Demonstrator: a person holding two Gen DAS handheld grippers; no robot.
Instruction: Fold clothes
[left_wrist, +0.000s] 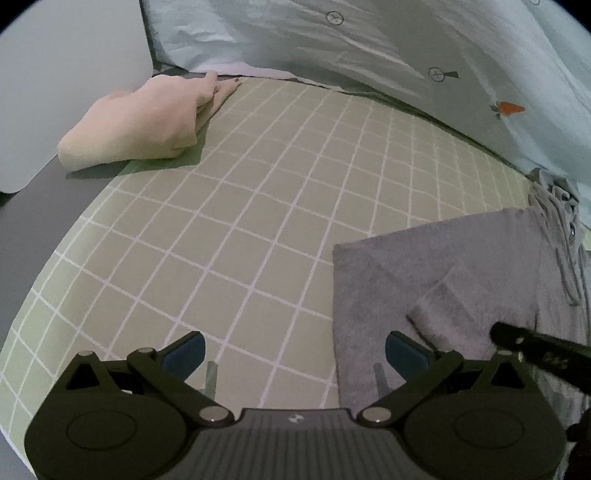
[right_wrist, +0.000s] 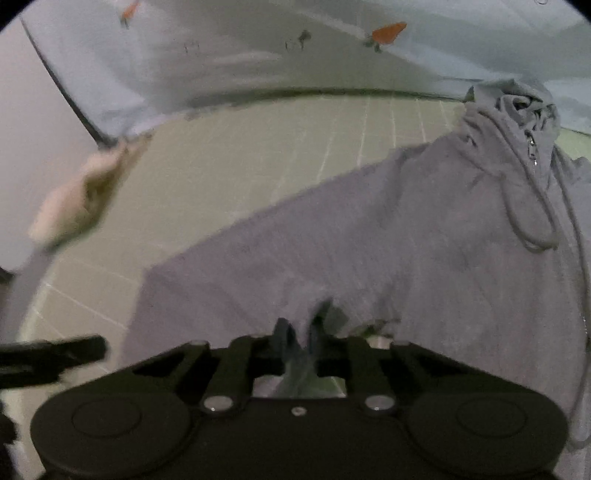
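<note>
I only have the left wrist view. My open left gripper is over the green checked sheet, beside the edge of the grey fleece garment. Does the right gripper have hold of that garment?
Observer: Yes. In the right wrist view, the right gripper is shut on a pinched-up fold of the grey fleece hoodie, close to its near edge.
Operator: Which end is the hood at?
Observer: The hood lies bunched at the far right of that view, up by the pale blue bedding, well away from the pinched fold.
</note>
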